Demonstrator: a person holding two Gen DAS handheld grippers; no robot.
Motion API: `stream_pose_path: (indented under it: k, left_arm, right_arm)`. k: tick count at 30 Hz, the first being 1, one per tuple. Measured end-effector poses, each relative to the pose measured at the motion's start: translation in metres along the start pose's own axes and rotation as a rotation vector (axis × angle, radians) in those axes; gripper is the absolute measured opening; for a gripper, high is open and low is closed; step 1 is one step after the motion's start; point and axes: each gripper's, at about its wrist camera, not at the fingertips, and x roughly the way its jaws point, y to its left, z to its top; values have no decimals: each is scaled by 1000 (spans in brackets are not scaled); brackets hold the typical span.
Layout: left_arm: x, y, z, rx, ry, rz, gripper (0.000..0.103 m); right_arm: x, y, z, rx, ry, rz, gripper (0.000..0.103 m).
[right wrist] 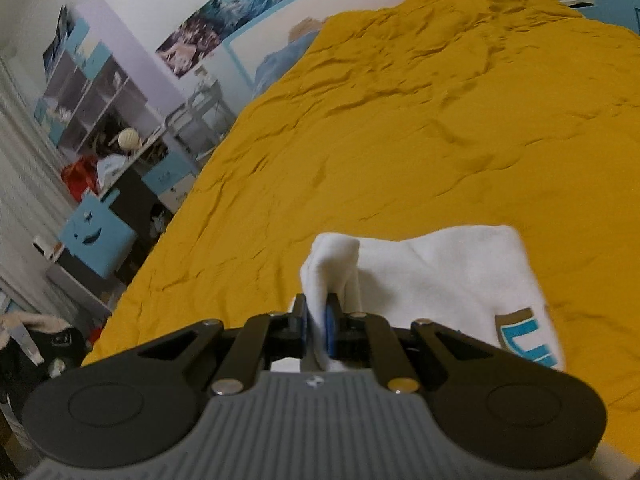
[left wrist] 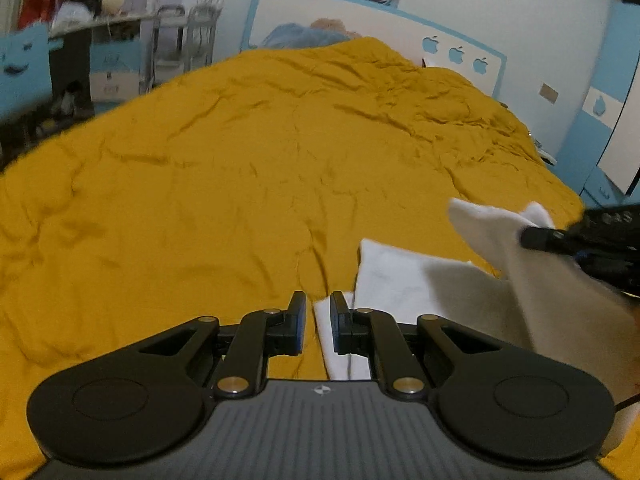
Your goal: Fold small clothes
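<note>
A white garment (left wrist: 400, 280) lies partly on the mustard-yellow bed cover (left wrist: 240, 160), low on the right of the left wrist view. My left gripper (left wrist: 318, 312) is nearly shut, and a white strip of the garment runs between its fingers against the right pad. My right gripper (left wrist: 528, 236) enters from the right edge and holds a corner of the cloth raised off the bed. In the right wrist view that gripper (right wrist: 318, 316) is shut on a bunched fold of the white garment (right wrist: 440, 272). A blue and gold print (right wrist: 524, 336) shows on the garment's right side.
The wrinkled yellow cover fills the bed up to a white headboard with blue apple cutouts (left wrist: 456, 54) and a blue pillow (left wrist: 296, 34). Left of the bed stand cluttered shelves (right wrist: 92, 92), a blue box with a face (right wrist: 96, 236) and dark clothes (right wrist: 40, 344).
</note>
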Motion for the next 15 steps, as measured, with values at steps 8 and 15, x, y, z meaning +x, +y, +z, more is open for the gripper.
stream_pose_path:
  k: [8,15]
  left_arm:
    - [22,25,-26,-56,65,-29,13]
    - [33,35,-34,-78,79,-44,13]
  right_arm:
    - [62,59,-35,-88,35,-65,3]
    - [107,70,-51,-131,74,-137,3]
